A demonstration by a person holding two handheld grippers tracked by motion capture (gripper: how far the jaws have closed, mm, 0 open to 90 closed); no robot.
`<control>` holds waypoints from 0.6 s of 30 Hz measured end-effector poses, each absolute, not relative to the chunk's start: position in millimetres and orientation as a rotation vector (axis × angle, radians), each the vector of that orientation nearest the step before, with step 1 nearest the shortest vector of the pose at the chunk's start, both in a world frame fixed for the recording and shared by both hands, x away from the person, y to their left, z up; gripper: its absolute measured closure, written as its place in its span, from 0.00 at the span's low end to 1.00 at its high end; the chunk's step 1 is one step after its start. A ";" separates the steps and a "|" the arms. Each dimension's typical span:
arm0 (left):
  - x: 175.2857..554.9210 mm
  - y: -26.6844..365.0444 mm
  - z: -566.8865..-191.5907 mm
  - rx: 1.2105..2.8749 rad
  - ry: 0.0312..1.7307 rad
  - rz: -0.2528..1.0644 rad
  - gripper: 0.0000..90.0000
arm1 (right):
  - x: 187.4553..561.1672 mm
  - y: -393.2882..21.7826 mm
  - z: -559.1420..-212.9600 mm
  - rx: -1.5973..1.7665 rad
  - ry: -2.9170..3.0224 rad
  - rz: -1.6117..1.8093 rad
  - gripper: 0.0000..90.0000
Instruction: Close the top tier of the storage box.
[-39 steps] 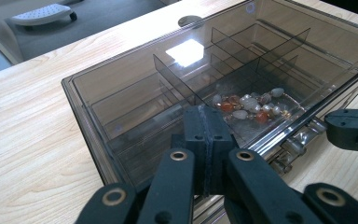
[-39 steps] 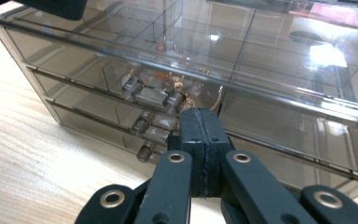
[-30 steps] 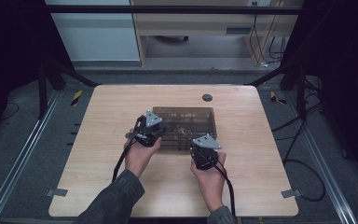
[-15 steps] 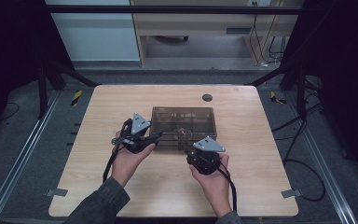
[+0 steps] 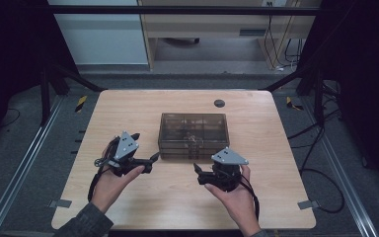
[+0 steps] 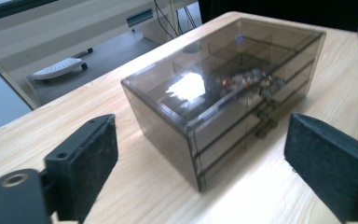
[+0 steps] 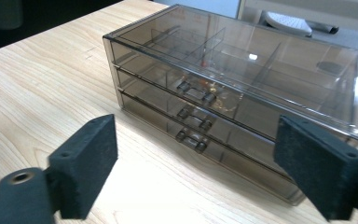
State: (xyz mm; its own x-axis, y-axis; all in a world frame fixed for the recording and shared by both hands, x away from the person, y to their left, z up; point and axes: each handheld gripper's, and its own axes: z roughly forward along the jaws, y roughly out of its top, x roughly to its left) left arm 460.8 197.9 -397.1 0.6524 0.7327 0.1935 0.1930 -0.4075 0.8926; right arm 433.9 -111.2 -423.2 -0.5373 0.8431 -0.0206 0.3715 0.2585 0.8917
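Smoked clear drawer box at counter centre, three shallow drawers stacked, pull handles on the near face, small bits visible through the top compartments. Left tongs at about 8 o'clock of the box, just beside its near left corner, not touching; jaws just been opening, now spread wide with nothing between the pads, the box corner framed ahead in the left gripper view. Right tongs at about 5 o'clock of the box, near its front face, likewise just been opening and now wide and empty, drawer fronts framed between them in the right gripper view. Dark round plug at 12 o'clock of the box, apart from it. Judged step: both holds let go, box set down or squared up, hands standing off before the next reach. Next move, probably: right tongs in level toward one drawer handle, jaws narrowed enough to pinch that small pull alone, not its neighbour above or below; left tongs braced against the box side or top, since so light a case would likely slide toward the person on a pull.
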 end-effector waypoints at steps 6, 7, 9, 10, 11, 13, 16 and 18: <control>447.1 217.5 -408.3 1.925 0.734 0.762 0.04 | 427.7 -120.9 -429.6 1.071 2.068 1.173 0.09; 445.3 220.0 -410.3 1.923 0.731 0.761 0.04 | 426.6 -122.6 -430.9 1.069 2.071 1.168 0.08; 442.4 224.3 -414.2 1.934 0.725 0.762 0.03 | 425.1 -126.1 -433.8 1.061 2.075 1.146 0.08; 440.9 226.6 -416.6 1.940 0.724 0.762 0.03 | 424.7 -127.1 -434.5 1.061 2.075 1.141 0.08; 440.0 228.0 -418.0 1.943 0.722 0.762 0.03 | 424.1 -129.6 -435.6 1.053 2.079 1.132 0.08; 438.4 231.9 -422.6 1.959 0.720 0.766 0.03 | 424.4 -134.0 -437.8 1.052 2.088 1.117 0.08; 438.3 236.6 -428.9 1.970 0.732 0.758 0.03 | 426.2 -141.9 -441.4 1.071 2.077 1.102 0.08; 439.0 240.6 -433.9 1.981 0.736 0.758 0.03 | 427.4 -148.2 -444.0 1.073 2.072 1.086 0.09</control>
